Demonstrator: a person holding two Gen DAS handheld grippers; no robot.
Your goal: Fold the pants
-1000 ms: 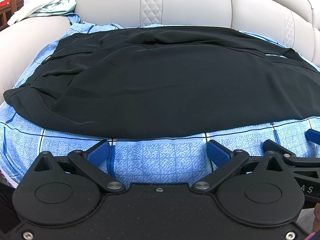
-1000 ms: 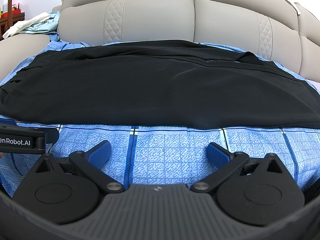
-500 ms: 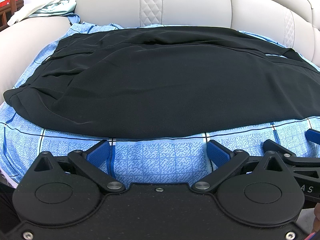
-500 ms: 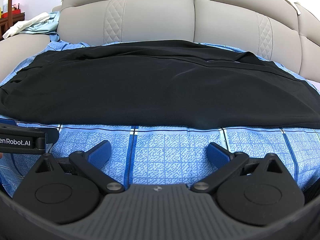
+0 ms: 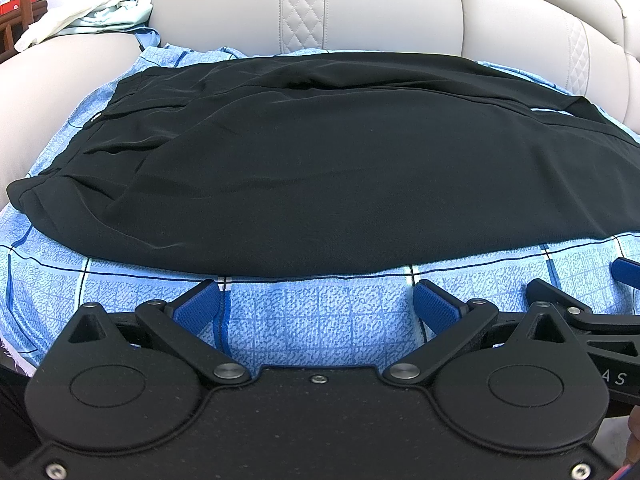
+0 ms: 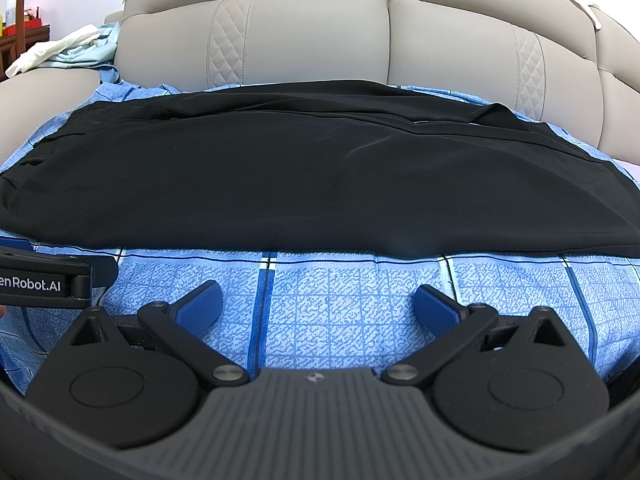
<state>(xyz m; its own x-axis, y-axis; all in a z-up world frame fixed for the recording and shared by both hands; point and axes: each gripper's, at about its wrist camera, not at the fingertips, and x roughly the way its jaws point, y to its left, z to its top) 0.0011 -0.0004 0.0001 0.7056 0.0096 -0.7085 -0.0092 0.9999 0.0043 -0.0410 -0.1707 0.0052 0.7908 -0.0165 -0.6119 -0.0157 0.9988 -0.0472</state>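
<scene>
Look to the left edge of your right wrist view: the flat black plastic body of the left gripper [image 6: 52,284] carries white lettering, cut off by the frame, that reads "enRobot.AI". In your left wrist view, the black plastic side of the right gripper [image 5: 608,376] at the right edge shows faint grey letters "A S", the rest of the word out of frame. Nothing else you see bears readable text.
</scene>
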